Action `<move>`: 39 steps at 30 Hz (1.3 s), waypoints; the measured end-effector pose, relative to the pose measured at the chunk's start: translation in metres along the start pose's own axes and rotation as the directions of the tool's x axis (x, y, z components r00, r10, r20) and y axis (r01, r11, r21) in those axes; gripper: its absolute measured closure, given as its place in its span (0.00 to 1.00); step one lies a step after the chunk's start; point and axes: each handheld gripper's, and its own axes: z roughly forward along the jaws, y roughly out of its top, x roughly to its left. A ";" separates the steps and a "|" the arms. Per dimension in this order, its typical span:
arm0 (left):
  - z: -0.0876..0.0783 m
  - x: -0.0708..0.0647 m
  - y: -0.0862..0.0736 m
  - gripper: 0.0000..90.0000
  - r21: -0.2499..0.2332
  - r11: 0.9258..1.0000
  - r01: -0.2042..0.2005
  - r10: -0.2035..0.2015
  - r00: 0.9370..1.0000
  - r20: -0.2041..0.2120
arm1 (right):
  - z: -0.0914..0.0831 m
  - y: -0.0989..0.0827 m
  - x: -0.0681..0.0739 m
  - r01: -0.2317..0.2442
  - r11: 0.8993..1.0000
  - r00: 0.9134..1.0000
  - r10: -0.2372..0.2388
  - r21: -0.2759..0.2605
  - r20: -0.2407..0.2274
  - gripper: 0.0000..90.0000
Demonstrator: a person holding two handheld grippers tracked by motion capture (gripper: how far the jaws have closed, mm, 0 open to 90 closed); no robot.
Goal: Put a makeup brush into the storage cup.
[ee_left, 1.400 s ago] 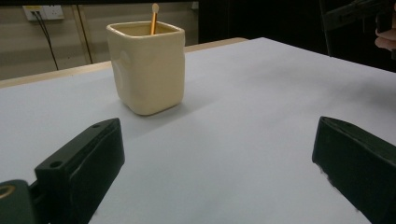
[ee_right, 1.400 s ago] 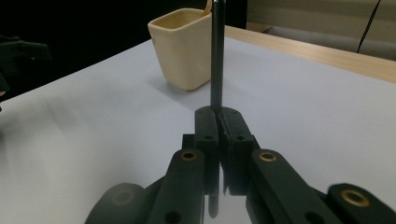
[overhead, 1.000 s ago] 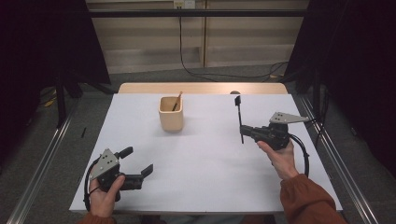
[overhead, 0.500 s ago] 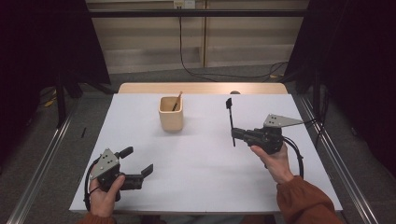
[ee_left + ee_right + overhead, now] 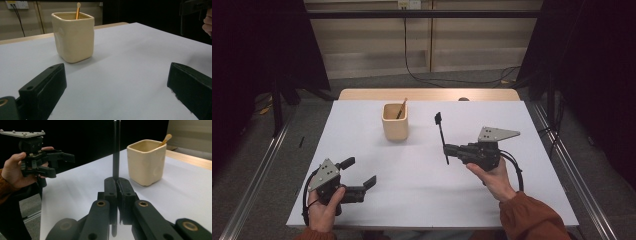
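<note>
At frame centre, we clamp the right gripper (image 5: 448,149) shut on a slim black utensil (image 5: 441,131) standing upright, right of the beige cup (image 5: 395,121).

A slim black utensil (image 5: 442,137) stands nearly upright, clamped low, right of the cream cup (image 5: 395,121)

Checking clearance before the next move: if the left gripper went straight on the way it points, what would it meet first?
Probably nothing close: between the left gripper jaws lies bare white table. The cream cup with its stick stands left of that line, though depth is unclear.
</note>
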 end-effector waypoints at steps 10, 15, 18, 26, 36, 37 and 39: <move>0.002 -0.001 0.001 0.02 -0.005 1.000 0.026 -0.026 1.000 0.011 | 0.006 0.000 0.005 -0.013 1.000 1.000 0.012 -0.023 -0.011 0.96; 0.007 -0.007 0.003 0.02 0.006 1.000 0.000 -0.001 1.000 0.022 | 0.006 -0.001 0.004 -0.007 1.000 1.000 0.007 -0.015 -0.010 0.96; 0.010 -0.011 0.005 0.02 0.001 1.000 0.000 0.000 0.999 0.039 | 0.006 -0.001 0.004 -0.007 1.000 1.000 0.007 -0.013 -0.008 0.96; 0.018 -0.017 0.012 0.02 -0.006 1.000 -0.024 0.024 0.998 0.056 | 0.006 -0.003 0.002 -0.010 1.000 1.000 0.010 -0.006 -0.005 0.96; 0.030 -0.024 0.029 0.02 -0.027 0.999 -0.022 0.024 0.996 0.081 | 0.008 -0.005 0.002 -0.010 1.000 1.000 0.010 -0.002 -0.001 0.96; 0.031 -0.025 0.029 0.02 -0.023 0.999 -0.022 0.024 0.996 0.083 | 0.008 -0.005 0.002 -0.008 1.000 1.000 0.008 0.000 0.000 0.96; 0.034 -0.028 0.030 0.02 -0.019 0.999 -0.028 0.029 0.996 0.089 | 0.009 -0.006 0.001 -0.005 1.000 1.000 0.005 0.004 0.003 0.96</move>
